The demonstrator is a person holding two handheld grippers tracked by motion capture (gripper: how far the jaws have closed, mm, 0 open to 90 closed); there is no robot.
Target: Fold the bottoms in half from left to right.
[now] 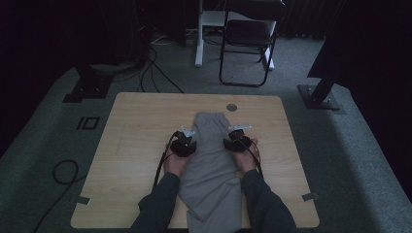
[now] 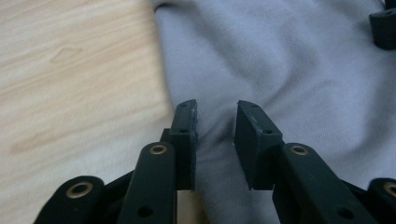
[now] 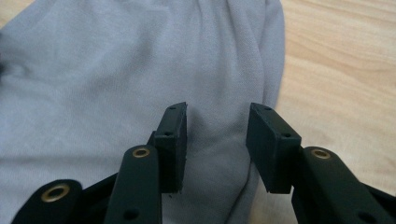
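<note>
High view: grippers flank grey garment

Grey garment [image 1: 212,160] lies mid-table [image 1: 131,141], draping over the near edge. Left gripper [image 1: 187,137] and right gripper [image 1: 237,136] sit at its edges, jaws spread, gripping nothing. A folding chair [image 1: 248,34] stands beyond the table.

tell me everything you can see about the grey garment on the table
The grey garment looks like soft, matte knit fabric, plain and light grey, apparently folded lengthwise into a long narrow shape. It lies flat on the wooden table, running from a gathered end, possibly a waistband, at the far side down past the near edge. Gentle wrinkles cross it. The left gripper stands open over its left edge and the right gripper open over its right edge; whether the jaws touch the cloth cannot be told.
</note>
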